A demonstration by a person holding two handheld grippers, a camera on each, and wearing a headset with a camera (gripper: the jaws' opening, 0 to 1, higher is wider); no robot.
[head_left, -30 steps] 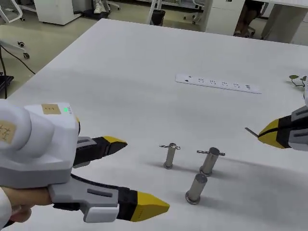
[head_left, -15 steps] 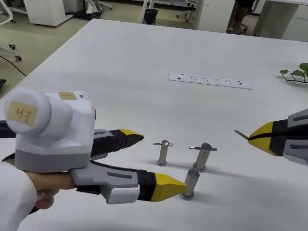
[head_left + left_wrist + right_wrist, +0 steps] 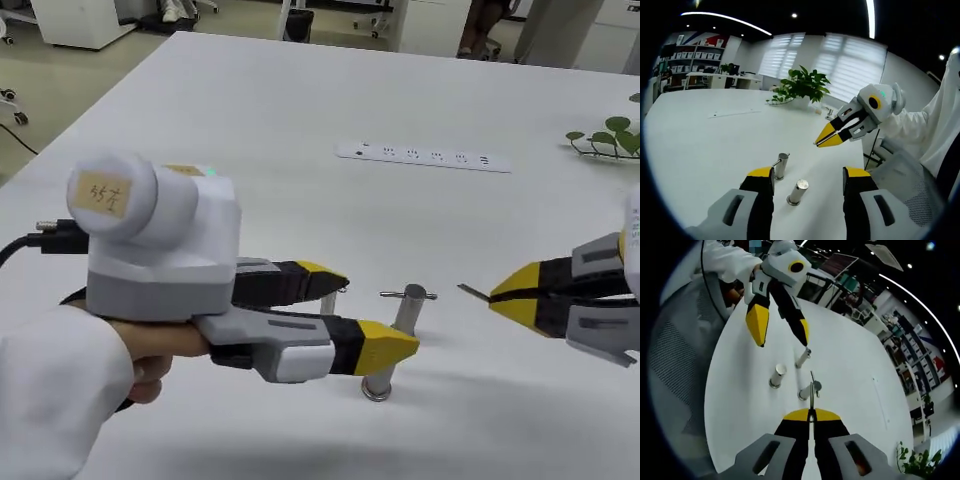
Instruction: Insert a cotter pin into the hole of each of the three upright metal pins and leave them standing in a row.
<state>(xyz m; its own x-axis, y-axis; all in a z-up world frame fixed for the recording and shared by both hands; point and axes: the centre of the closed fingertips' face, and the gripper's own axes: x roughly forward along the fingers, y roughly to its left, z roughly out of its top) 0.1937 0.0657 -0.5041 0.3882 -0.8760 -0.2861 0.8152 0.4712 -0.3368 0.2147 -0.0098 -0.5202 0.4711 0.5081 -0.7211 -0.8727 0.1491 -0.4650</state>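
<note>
Right gripper view: thin metal cotter pin [image 3: 811,377]

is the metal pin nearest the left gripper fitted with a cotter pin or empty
Empty: the nearest metal pin stands upright, bare, nothing through it. The right gripper holds a cotter pin.

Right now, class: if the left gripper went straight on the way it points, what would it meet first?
Probably the bare metal pin, which stands just ahead of the left gripper, between its open jaws. Exact depth is unclear.
</note>
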